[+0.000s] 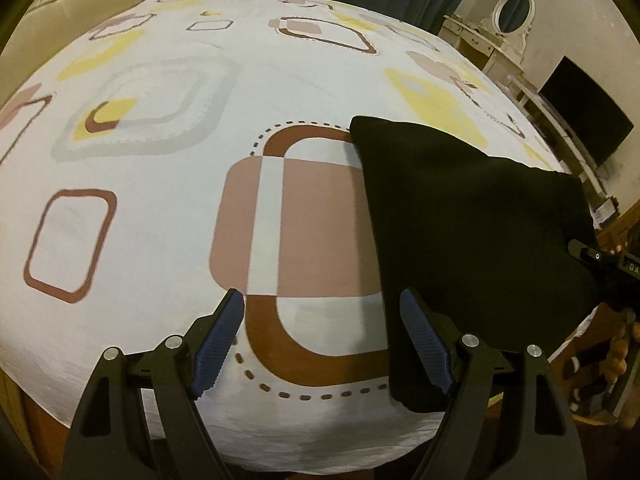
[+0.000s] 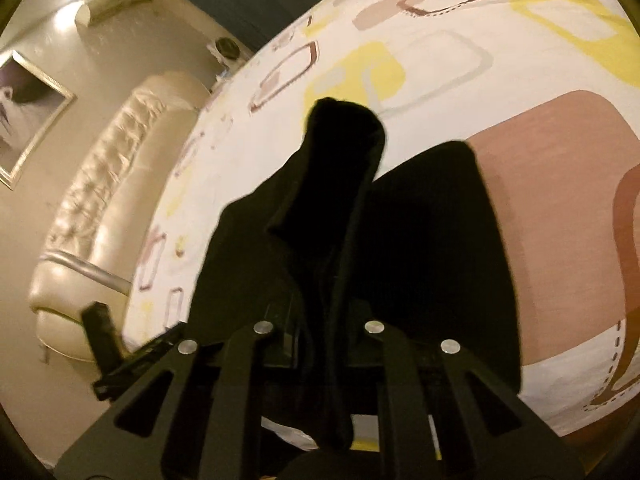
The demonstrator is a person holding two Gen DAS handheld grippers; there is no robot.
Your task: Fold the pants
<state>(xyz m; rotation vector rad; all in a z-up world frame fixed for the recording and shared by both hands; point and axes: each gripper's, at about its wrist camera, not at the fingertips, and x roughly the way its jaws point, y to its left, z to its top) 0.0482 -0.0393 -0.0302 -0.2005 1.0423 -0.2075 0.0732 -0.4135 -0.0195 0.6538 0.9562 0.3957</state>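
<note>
I am holding the left gripper [image 1: 322,340] with jaws standing wide and empty beside the black pants [image 1: 472,240]; my right gripper [image 2: 320,344] is pinching their fabric, jaws closed tight.

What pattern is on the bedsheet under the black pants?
Rounded squares in brown, pink-beige, yellow and grey on a white bedsheet; left wrist view shows it best.

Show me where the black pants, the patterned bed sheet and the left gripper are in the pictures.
black pants [image 1: 472,216]: left wrist view, middle of the flat cloth.
patterned bed sheet [image 1: 168,60]: left wrist view, bare printed part.
left gripper [image 1: 320,344]: left wrist view, midway between its blue fingers.
</note>
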